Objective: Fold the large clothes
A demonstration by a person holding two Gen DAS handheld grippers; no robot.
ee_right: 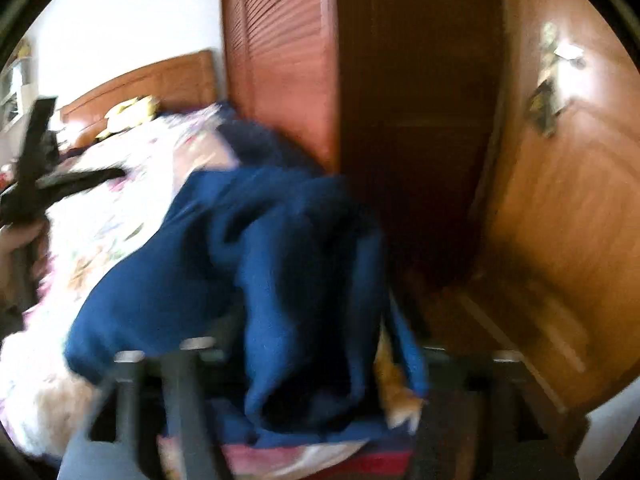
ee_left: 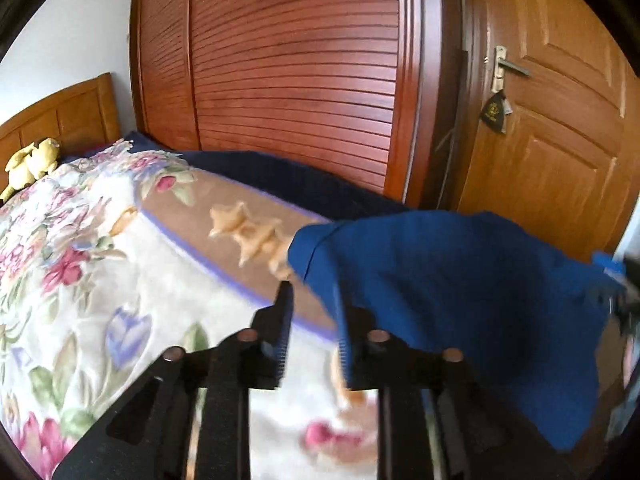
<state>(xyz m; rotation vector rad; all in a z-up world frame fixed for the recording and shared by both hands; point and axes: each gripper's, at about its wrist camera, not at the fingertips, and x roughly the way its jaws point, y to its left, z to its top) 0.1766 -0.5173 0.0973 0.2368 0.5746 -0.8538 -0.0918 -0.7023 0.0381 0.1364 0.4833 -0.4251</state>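
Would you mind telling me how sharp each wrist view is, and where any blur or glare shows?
Left wrist view: wardrobe and door handle sharp; the blue garment and the blanket near the lens smear. Right wrist view: motion-blurred throughout, the garment streaked, glare on the door handle. Both bend straight lines, fisheye style.

Garment (ee_left: 460, 292) on bedspread (ee_left: 100, 280); plush toy (ee_left: 30, 164) against headboard (ee_left: 60, 116); wardrobe (ee_left: 288, 60) behind, door (ee_left: 560, 120) right.
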